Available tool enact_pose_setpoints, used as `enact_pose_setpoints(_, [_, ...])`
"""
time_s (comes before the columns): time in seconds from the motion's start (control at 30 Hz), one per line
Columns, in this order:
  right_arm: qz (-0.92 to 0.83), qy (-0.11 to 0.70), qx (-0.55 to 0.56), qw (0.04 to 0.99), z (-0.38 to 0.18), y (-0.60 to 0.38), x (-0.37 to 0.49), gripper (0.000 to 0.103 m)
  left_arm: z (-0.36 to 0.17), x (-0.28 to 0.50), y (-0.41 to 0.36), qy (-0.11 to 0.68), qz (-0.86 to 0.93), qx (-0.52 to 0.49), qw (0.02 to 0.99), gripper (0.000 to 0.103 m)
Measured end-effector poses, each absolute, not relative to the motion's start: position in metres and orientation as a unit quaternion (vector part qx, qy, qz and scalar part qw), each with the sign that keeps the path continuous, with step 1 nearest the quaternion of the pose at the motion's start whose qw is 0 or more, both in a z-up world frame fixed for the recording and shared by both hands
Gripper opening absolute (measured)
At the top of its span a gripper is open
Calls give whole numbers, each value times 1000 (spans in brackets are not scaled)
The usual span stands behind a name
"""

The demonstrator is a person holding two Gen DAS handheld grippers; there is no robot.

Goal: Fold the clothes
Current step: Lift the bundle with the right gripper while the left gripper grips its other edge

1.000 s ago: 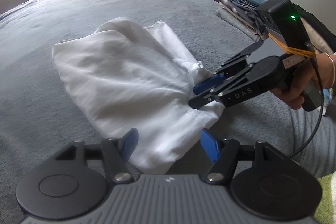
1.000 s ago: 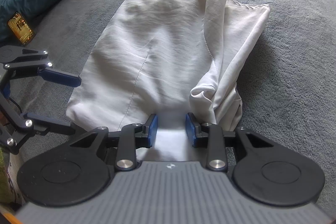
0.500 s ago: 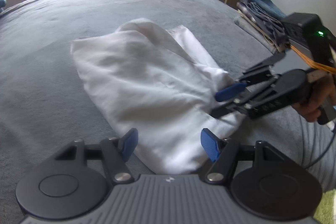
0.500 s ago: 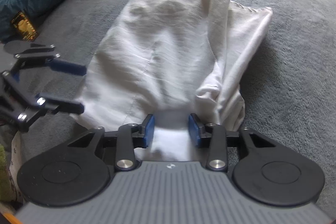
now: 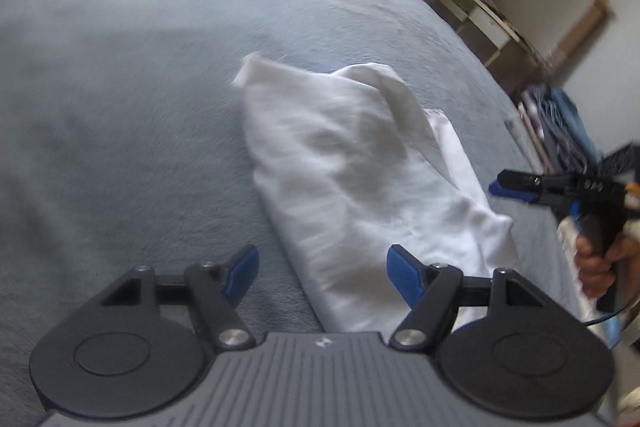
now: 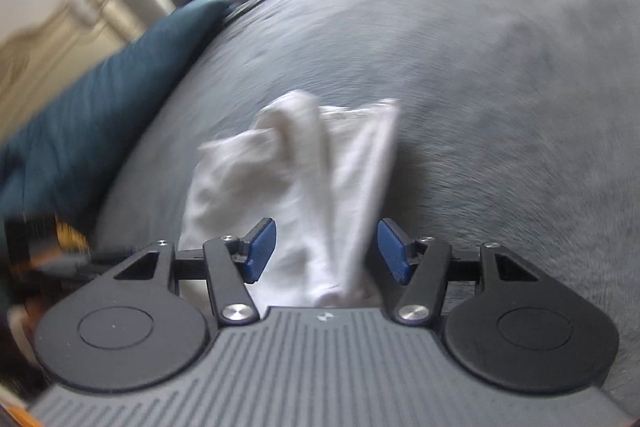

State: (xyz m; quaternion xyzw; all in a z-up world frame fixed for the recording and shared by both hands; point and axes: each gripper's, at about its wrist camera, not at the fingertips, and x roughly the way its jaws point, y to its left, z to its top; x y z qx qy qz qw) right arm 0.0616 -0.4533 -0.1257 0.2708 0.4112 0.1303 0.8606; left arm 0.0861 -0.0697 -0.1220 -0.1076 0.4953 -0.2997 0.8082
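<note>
Clearly the white garment [image 5: 360, 187] is thin, light cloth: soft, limp, quick to wrinkle and slide, so it will sag from any single pinch and is best taken at two corners or along a hem, one gripper on each. It lies bunched and partly folded on the grey blanket [image 5: 120, 107] that covers the bed, its near end running under both cameras.

Nearest, the left gripper [image 5: 322, 277] stands wide open with nothing pressed between its blue pads; the near edge of the cloth lies under the gap, toward the right-hand pad. The right gripper [image 6: 327, 253] is also parted, its pads clear of the fabric, though a bunched ridge of the garment rises between them. Its jaws have just been opening: a second ago they sat narrow over the near hem, and now they stand well apart, so I judge it has let go. The left jaws have widened a little too.

Further out, the garment looks narrower and more heaped than before, with a tall crease along its middle. In the left view the other gripper, held in a hand [image 5: 596, 263], sat right on the cloth's near corner a second ago and now hangs apart from it at the right edge. Both views are blurred and tilted. Beyond lie a teal quilt [image 6: 100, 115] and a stack of folded clothes [image 5: 560, 131].
</note>
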Motion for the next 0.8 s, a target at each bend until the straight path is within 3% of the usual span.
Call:
enact_pose_setpoints(0.37, [165, 430, 429, 777, -190, -472, 112, 60, -151, 120, -69, 511, -333, -190, 770, 72])
enact_pose_setpoints(0.8, [274, 417, 472, 727, -210, -457, 182, 61, -168, 166, -85, 505, -362, -258, 740, 70])
